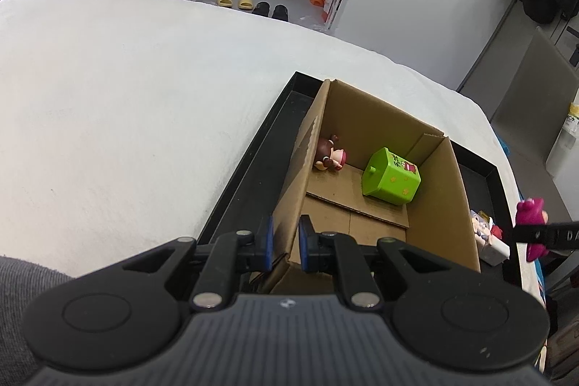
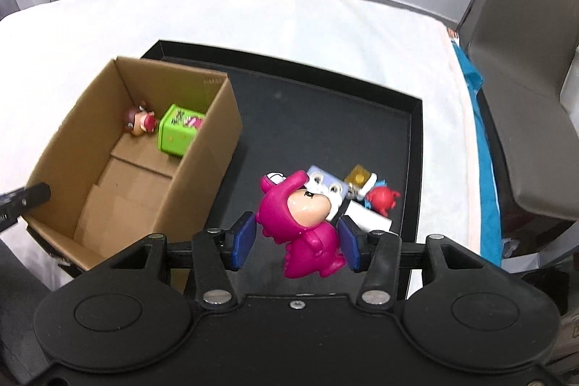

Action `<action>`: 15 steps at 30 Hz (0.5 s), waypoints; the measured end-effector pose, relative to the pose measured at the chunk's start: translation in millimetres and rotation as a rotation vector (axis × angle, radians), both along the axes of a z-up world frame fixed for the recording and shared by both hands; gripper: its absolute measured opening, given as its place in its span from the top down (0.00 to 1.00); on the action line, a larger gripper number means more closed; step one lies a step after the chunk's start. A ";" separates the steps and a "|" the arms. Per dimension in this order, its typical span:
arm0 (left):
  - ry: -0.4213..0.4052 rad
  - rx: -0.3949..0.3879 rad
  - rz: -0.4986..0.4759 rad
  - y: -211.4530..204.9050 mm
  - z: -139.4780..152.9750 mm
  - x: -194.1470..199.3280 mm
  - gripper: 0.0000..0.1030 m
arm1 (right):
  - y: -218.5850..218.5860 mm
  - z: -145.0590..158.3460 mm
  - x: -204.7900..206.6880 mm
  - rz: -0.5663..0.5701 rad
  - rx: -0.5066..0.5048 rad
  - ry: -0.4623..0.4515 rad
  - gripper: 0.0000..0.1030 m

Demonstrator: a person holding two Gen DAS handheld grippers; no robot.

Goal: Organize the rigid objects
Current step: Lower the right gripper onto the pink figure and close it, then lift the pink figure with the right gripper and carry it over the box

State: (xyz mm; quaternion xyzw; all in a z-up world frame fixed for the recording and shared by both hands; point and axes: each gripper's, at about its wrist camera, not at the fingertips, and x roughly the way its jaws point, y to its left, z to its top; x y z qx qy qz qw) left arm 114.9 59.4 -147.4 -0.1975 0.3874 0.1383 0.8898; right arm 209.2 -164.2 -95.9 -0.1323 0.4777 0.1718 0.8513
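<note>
I've got 2 toys in the cardboard box [image 2: 202,147] already. My right hand-held gripper [image 2: 297,241] is clamped on the magenta figure [image 2: 307,227] above the black tray [image 2: 416,147]; left hand-held gripper [image 1: 286,241] pinches the box wall. Approx. 3 small toys [image 2: 362,194] left on the tray.

Our left gripper [image 1: 286,241] is clamped on a wall of the box [image 1: 289,169]. Our right gripper [image 2: 296,241] holds the pink figure [image 2: 307,227] between its pads, raised above the tray [image 2: 416,140].
</note>
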 end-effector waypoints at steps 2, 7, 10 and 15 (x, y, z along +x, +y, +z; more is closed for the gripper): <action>0.000 -0.001 -0.001 0.5 -0.3 0.1 0.87 | 1.5 4.2 0.7 0.000 0.006 -0.010 0.53; 0.003 0.000 -0.004 -0.5 -1.3 0.9 0.87 | 11.1 19.7 -0.3 0.021 0.027 -0.044 0.53; 0.002 -0.003 -0.003 -0.3 -1.6 0.9 0.87 | 19.6 27.3 -0.3 0.041 0.039 -0.060 0.53; -0.001 -0.011 -0.007 1.2 -3.3 1.0 0.87 | 37.1 36.0 2.4 0.070 0.054 -0.073 0.53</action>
